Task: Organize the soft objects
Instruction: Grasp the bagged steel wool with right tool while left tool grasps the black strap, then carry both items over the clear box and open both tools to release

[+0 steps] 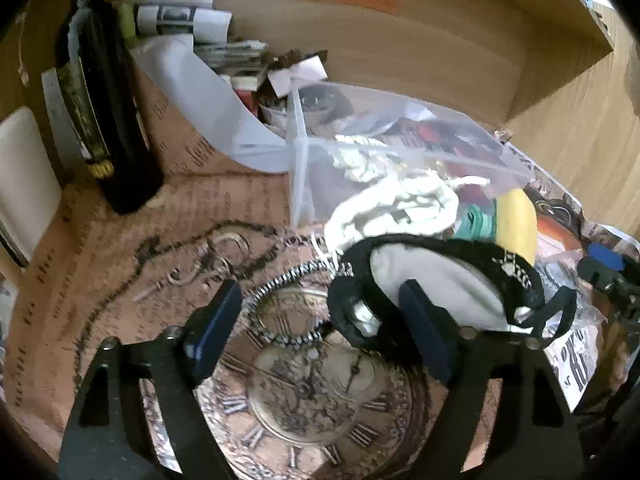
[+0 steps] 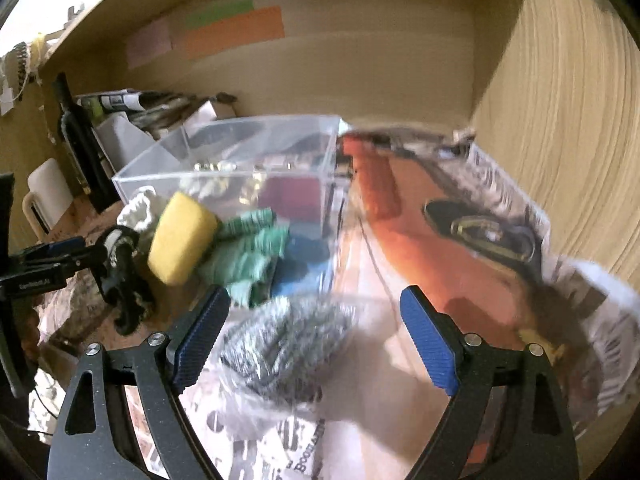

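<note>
Far left: dark bottle [image 1: 106, 120] upright at the back of the wooden shelf, w/ a chain [image 1: 208, 256] loose on the printed paper lining in front of it. My left tongs [image 1: 320, 328] hold wide apart over a clock print [image 1: 320, 392]; a black-trimmed white fabric piece [image 1: 436, 284] drapes over the right finger, a beaded cord hanging between the fingers; no grip shown. Behind it: white knotted rope [image 1: 392, 196] piled against the front of a clear plastic box [image 1: 304, 168]. Next right: yellow sponge [image 2: 180, 236], tilted, touching green cloth [image 2: 248, 252], then a blue item [image 2: 300, 264], all just in front of the box. My right tongs [image 2: 316, 336] also spread apart, nothing pinched; steel-wool scrubber [image 2: 280, 348] in clear wrap lies between the fingers, nearer the left one. Far right: orange magazine page, blurred.
</note>
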`<state>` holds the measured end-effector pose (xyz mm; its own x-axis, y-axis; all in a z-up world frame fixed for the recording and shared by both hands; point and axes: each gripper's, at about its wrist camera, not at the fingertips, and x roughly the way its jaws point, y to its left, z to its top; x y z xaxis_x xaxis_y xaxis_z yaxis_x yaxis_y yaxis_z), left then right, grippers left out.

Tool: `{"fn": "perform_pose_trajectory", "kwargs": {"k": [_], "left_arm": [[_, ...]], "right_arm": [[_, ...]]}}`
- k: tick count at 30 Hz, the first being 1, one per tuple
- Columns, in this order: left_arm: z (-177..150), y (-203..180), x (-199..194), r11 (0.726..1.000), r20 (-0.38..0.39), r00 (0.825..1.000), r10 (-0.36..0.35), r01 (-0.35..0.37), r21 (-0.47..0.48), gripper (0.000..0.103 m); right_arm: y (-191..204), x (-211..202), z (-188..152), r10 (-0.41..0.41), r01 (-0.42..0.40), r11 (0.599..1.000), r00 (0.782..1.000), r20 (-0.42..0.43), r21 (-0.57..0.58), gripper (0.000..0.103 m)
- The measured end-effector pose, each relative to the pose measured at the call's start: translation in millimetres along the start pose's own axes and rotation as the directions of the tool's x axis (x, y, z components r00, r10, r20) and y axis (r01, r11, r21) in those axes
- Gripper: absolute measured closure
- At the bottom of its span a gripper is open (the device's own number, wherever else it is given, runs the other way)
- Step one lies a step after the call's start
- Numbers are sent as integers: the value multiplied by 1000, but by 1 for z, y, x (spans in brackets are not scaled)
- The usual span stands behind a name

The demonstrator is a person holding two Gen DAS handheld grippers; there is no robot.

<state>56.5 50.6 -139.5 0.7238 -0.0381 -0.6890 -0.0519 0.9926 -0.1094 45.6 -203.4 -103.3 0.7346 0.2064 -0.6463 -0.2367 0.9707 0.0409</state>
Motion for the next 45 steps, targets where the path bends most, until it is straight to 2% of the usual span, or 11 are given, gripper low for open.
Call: {"fn": "perform_pose_trajectory", "kwargs": {"k": [4, 8, 10, 11, 14, 19, 22, 27, 35, 45], "left_arm": [[-5, -3, 2, 1000, -2, 1000, -17, 17, 10, 36], [-5, -5, 4, 999, -4, 999, -35, 35, 15, 46], [-5, -6, 6, 999, -9, 999, -50, 50, 17, 52], [-5, -6, 7, 998, -12, 998, -56, 56, 18, 56], [-5, -8, 11, 997, -21, 997, -79, 79, 23, 68], [-4, -9, 10, 997, -18, 997, -77, 77, 29, 78], [-5, -9, 4, 997, -9, 997, -75, 75, 24, 84], [-1, -10, -12, 998, 29, 998, -62, 61, 35, 88], [15, -14, -37, 998, 106, 993, -49, 45, 45, 89], [48, -22, -66, 996, 226, 972, -59, 40, 85, 92]], "right_arm": [[-2, 10, -9, 18, -16, 999, 999, -46, 31, 17], [-3, 14, -14, 43, -39, 997, 997, -57, 65, 18], [-3, 16, -15, 63, -59, 996, 996, -62, 73, 26], [-2, 17, -16, 71, -66, 995, 995, -66, 73, 26], [2, 17, -16, 63, -60, 997, 996, -62, 50, 36], [0, 15, -13, 76, -73, 996, 995, -57, 47, 65], [-3, 13, -11, 97, -94, 994, 994, -48, 64, 74], [-2, 5, -7, 84, -83, 995, 996, -17, 51, 78], [-7, -17, 11, 68, -72, 996, 994, 80, 44, 79], [-3, -36, 47, 74, -75, 997, 973, 219, -2, 79]]}}
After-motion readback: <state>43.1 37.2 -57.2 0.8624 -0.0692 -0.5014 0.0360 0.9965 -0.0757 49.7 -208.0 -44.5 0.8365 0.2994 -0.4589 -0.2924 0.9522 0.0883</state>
